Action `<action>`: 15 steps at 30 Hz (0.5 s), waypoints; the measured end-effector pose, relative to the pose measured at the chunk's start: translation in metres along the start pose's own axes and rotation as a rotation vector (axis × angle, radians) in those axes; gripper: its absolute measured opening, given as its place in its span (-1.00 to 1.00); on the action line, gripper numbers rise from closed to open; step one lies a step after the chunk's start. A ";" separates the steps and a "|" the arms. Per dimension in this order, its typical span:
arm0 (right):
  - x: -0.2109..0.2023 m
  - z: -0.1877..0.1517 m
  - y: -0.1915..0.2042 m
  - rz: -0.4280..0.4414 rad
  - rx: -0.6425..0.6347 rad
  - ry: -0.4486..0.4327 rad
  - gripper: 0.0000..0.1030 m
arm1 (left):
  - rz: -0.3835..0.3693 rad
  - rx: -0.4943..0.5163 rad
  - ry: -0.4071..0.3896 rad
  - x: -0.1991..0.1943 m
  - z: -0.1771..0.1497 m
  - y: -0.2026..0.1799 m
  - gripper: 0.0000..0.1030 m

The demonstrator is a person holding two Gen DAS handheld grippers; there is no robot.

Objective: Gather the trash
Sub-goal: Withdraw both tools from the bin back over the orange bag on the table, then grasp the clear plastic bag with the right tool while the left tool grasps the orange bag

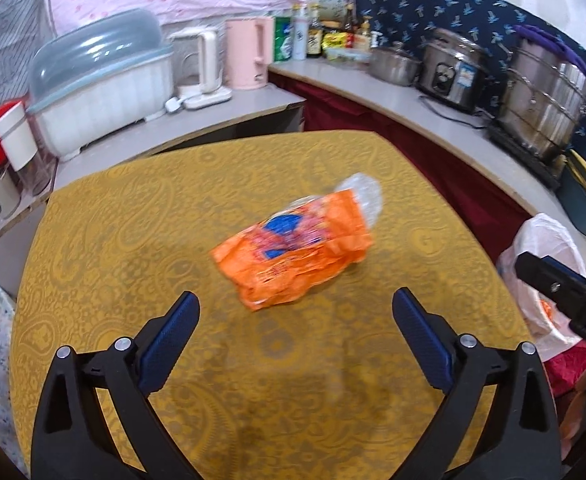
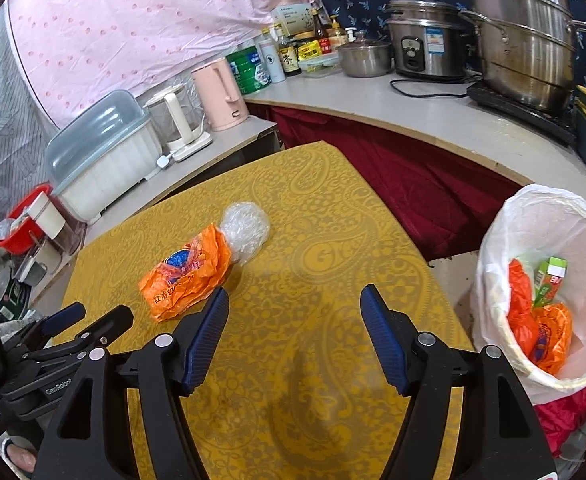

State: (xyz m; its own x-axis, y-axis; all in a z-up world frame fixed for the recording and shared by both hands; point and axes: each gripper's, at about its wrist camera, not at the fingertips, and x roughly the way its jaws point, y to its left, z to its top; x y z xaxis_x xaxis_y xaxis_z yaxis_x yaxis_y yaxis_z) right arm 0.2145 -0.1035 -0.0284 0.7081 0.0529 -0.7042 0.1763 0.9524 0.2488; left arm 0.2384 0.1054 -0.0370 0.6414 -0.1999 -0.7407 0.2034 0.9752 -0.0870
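Bin point(image 2: 493, 240) at right already holds wrappers. Orange wrapper point(image 1: 293, 246) and clear wad point(image 2: 246, 232) remain mid-counter point(image 1: 133, 220). Your left claw point(image 1: 295, 312) and right claw point(image 2: 295, 320) are both spread, empty.

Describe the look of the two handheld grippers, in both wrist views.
Both the left gripper and the right gripper are matte black plastic with triangular cut-outs and silver rivets. Their fingers carry ribbed dark-blue pads. White "GenRobot" lettering marks the left gripper's body. No cables or sleeves show.
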 end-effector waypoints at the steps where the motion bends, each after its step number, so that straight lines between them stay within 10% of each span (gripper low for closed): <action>1: 0.004 0.000 0.002 0.001 -0.002 0.005 0.28 | 0.006 -0.007 0.007 0.004 -0.001 0.005 0.80; 15: 0.075 0.016 0.040 0.026 -0.058 0.076 0.28 | 0.046 -0.055 0.077 0.063 0.011 0.045 0.80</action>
State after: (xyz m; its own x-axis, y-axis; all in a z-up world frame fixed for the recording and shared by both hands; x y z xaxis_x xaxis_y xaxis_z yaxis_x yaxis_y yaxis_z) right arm 0.2855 -0.0664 -0.0608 0.6576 0.0981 -0.7469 0.1170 0.9662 0.2299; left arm 0.2961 0.1352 -0.0803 0.5897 -0.1490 -0.7938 0.1329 0.9873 -0.0866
